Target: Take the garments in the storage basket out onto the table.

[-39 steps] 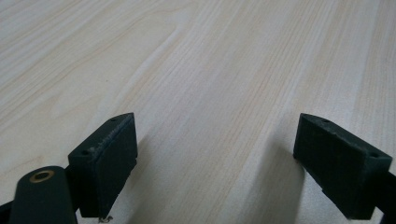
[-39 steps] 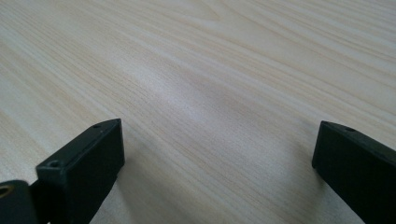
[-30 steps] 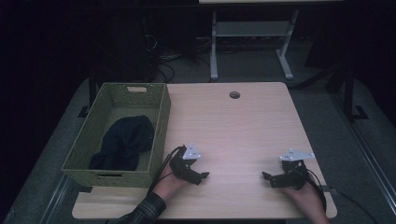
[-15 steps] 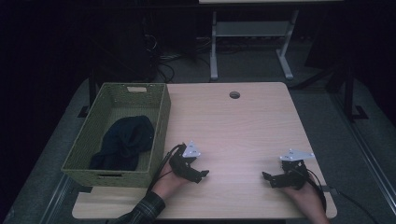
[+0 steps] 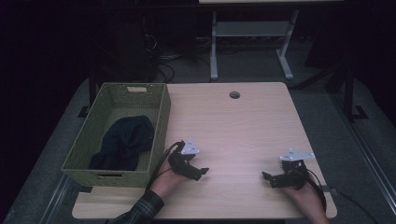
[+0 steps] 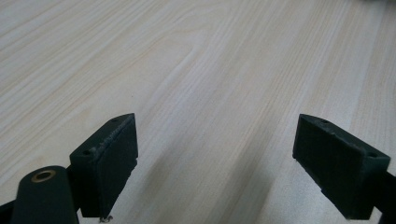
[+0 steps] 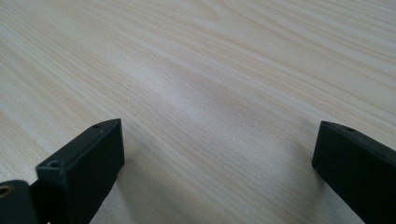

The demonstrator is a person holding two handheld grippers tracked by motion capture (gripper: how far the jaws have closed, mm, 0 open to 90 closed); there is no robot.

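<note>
Pale wood-grain table (image 5: pixel 243 126) bears both grippers — left (image 5: pixel 200 172), right (image 5: pixel 267 178) — jaws wide, empty; woven basket (image 5: pixel 161 116) just beside left.

I look down on a light wooden table (image 5: pixel 243 126) with a round cable hole (image 5: pixel 234 94) at twelve o'clock. Grey carpet floor (image 5: pixel 336 121) surrounds it. At twelve o'clock beyond, a second desk's white metal legs (image 5: pixel 214 51) stand in a dim, dark room, with tangled black cables (image 5: pixel 163 65) at eleven o'clock.
</note>
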